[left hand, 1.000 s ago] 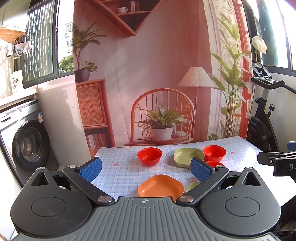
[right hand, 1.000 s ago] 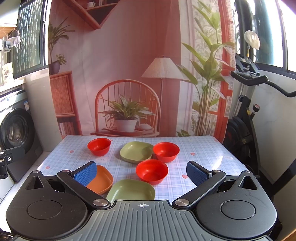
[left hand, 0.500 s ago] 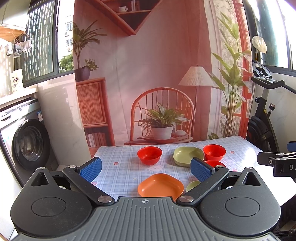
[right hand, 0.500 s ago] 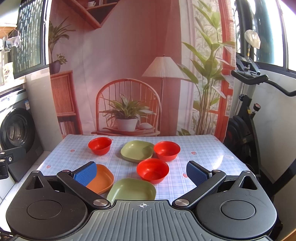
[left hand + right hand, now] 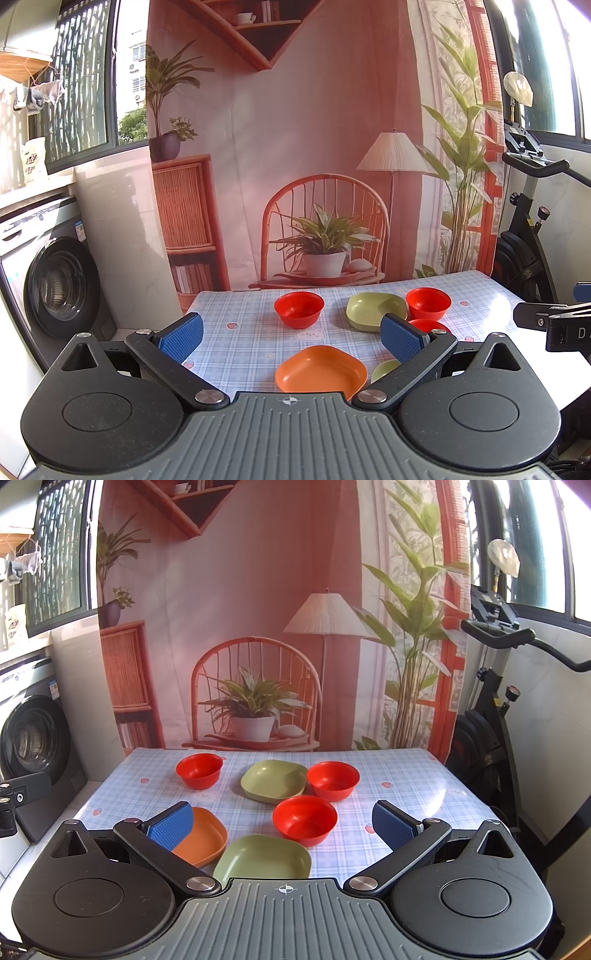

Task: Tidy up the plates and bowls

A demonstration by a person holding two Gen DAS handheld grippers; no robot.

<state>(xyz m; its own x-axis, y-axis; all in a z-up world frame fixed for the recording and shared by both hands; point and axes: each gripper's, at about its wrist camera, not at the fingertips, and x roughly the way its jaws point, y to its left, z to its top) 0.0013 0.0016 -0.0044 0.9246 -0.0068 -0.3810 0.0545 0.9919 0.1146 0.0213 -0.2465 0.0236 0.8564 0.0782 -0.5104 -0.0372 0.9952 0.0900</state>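
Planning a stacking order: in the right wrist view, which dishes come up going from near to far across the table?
Near green plate, orange plate, near red bowl, far green plate, far-left red bowl.

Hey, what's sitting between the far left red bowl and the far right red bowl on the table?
A green plate lies between the left red bowl and the right red bowl, clearest in the right wrist view.

The red bowls (image 5: 305, 819) and the orange plate (image 5: 320, 369) look like smooth plastic with a light gloss. The green plates (image 5: 274, 781) seem more matt. The checked tablecloth (image 5: 399, 797) is shiny, like vinyl. The blue pads (image 5: 392, 821) are rough, dotted rubber.
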